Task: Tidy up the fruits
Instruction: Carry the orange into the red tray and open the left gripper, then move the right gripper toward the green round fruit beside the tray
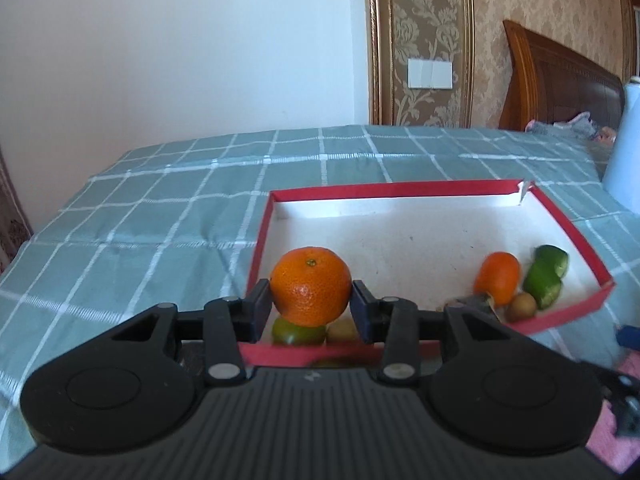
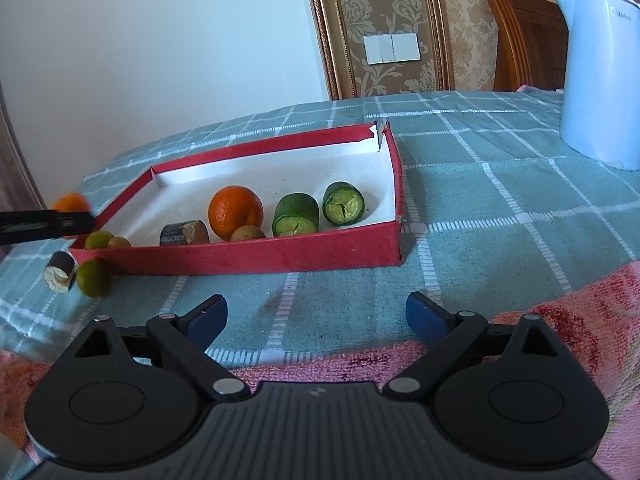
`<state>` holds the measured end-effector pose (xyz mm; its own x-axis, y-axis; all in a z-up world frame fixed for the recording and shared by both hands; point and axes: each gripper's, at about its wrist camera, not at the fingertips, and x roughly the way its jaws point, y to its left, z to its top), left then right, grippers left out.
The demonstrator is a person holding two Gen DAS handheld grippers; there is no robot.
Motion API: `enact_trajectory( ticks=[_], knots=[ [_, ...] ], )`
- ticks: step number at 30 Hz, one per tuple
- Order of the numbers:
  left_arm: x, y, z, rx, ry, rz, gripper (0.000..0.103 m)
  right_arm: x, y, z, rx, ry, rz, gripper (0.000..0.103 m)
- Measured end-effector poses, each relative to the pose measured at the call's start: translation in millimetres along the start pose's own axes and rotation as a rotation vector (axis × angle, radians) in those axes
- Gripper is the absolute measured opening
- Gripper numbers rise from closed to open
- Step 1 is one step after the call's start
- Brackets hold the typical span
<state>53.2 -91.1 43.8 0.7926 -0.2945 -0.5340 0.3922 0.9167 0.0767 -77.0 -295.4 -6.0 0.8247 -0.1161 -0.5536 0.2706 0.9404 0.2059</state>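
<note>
Now left tongs [image 1: 312, 304] clamp orange [image 1: 310, 292] over red box [image 1: 568, 224]; right tongs [image 2: 316, 320] wide, empty.

Orange mandarin [image 1: 310, 292] held above red tray [image 1: 400, 190], other fruits [image 2: 296, 216] inside

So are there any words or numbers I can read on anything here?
"Midea", in small grey letters near the top of the white kettle; it is blurred, so that reading is a guess.
The small mark on the right tool's black body is a logo, not letters.
Nothing else carries writing.
</note>
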Motion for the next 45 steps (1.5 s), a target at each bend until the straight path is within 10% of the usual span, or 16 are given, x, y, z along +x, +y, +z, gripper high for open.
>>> enact_trajectory(
  ticks=[8,12,18,31,45],
  knots=[
    [36.6,-17.8,8.3,0.026,0.048,0.023,0.041,-1.5,-5.2,0.1,0.031,-0.008,0.034,0.100],
    [33.1,-15.6,4.6,0.017,0.024,0.057,0.077,-1.9,-6.3,0.2,0.037,-0.010,0.041,0.101],
    [-0.7,8.9,-5.1,-0.017,-0.039,0.086,0.103,-2.3,-8.0,0.0,0.047,-0.013,0.050,0.101],
    [-44.3,122.4,-64.9,-0.289,-0.067,0.347,0.103,-16.1,11.1,-4.6,-0.019,-0.109,0.021,0.101],
    [-38.1,153.0,-83.1,-0.408,-0.025,0.229,0.103,6.3,150.7,-9.9,-0.304,-0.106,0.122,0.101]
  ],
)
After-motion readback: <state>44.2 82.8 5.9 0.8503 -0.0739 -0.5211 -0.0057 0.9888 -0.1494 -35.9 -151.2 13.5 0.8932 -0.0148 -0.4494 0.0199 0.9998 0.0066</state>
